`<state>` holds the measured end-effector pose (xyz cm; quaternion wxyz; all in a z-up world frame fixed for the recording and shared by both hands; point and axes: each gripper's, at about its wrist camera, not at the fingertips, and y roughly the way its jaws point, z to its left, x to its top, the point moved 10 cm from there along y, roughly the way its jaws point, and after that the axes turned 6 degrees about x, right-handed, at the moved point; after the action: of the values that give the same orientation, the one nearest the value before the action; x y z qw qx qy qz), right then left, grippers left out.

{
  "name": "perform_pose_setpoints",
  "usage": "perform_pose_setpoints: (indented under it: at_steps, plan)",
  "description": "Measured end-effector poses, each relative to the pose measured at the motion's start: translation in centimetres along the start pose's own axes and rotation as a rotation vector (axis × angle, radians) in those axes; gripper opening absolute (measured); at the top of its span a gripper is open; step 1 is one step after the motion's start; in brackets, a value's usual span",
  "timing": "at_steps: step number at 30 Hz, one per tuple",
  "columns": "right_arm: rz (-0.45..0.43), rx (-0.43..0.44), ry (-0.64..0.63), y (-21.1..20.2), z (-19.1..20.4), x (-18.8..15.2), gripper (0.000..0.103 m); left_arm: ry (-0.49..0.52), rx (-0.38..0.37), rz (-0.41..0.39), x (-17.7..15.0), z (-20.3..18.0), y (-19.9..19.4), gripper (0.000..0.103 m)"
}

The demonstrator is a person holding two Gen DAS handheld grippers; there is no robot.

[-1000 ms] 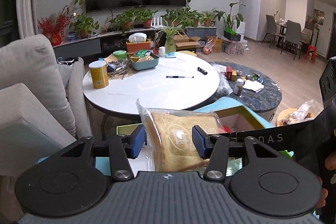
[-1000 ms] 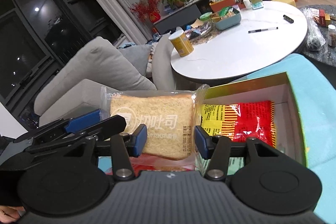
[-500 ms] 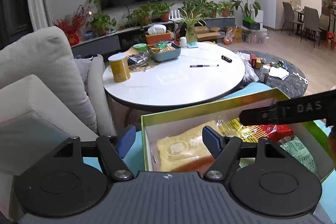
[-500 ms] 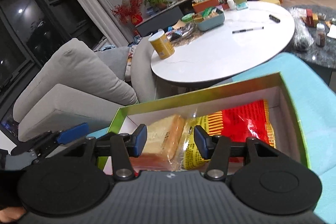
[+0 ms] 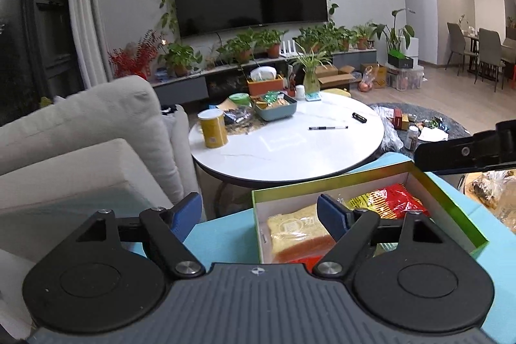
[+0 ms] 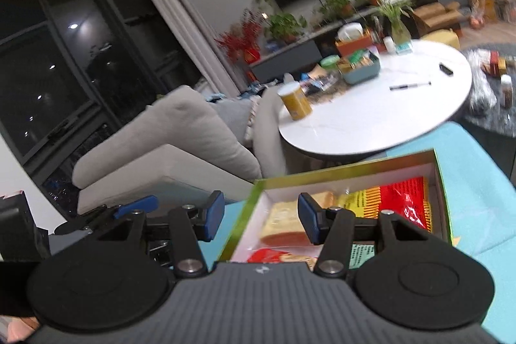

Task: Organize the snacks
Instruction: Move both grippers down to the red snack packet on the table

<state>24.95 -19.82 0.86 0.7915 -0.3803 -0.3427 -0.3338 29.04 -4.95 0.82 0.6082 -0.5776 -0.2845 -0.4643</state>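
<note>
Through the left wrist view I am holding my left gripper (image 5: 259, 213) spread wide and empty, its blue fingers straddling the near-left corner of the green-rimmed box (image 5: 325, 187), which is sitting on the turquoise surface (image 5: 225, 231). Inside, the bagged bread (image 5: 298, 231) is lying flat at the left end, with the red and yellow snack packet (image 5: 387, 202) just beside it. Through the right wrist view, which is blurring at the edges, I am keeping my right gripper (image 6: 260, 216) released too, gripping nothing, poised over the same corner of the box; the bread (image 6: 283, 215) and packet (image 6: 403, 202) are showing between and past its fingers. My worry from here — both grippers are crowding one corner, so either finger could catch the thin cardboard rim and drag or tip the box, or the two tools could knock together.
</note>
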Motion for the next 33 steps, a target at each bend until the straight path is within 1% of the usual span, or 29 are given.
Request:
perform_pose_setpoints:
  at_steps: [4,8,12,15,19,24,28,31,33]
  plan:
    - [-0.004,0.019,-0.034,-1.8,2.0,-0.5,0.062,-0.007,0.022,-0.013,-0.4,1.2,-3.1,0.077]
    - [0.011,0.038,-0.069,-3.4,3.7,-1.9,0.062,-0.009,0.038,-0.021,-1.4,2.4,-5.8,0.077]
    - [0.055,0.057,-0.081,-4.2,5.1,-4.0,0.062,-0.021,0.055,-0.003,-3.6,3.7,-7.4,0.078]
    - [0.086,0.069,-0.081,-4.4,5.9,-5.8,0.062,-0.023,0.060,0.032,-6.2,4.4,-7.8,0.078]
    - [0.154,0.079,-0.081,-3.8,6.6,-9.0,0.062,-0.034,0.056,0.095,-10.3,5.1,-7.9,0.078]
    - [0.267,0.113,-0.068,-2.6,7.5,-13.5,0.062,-0.118,0.051,0.162,-14.6,6.3,-8.2,0.078]
    - [0.360,0.146,-0.082,-1.3,8.9,-16.5,0.062,-0.151,0.046,0.197,-16.8,6.6,-7.8,0.078]
    - [0.428,0.167,-0.097,-0.6,9.8,-18.6,0.062,-0.182,0.054,0.209,-17.7,7.1,-7.5,0.078]
    - [0.476,0.173,-0.113,0.0,10.3,-20.2,0.062,-0.209,0.047,0.224,-18.2,7.4,-7.1,0.077]
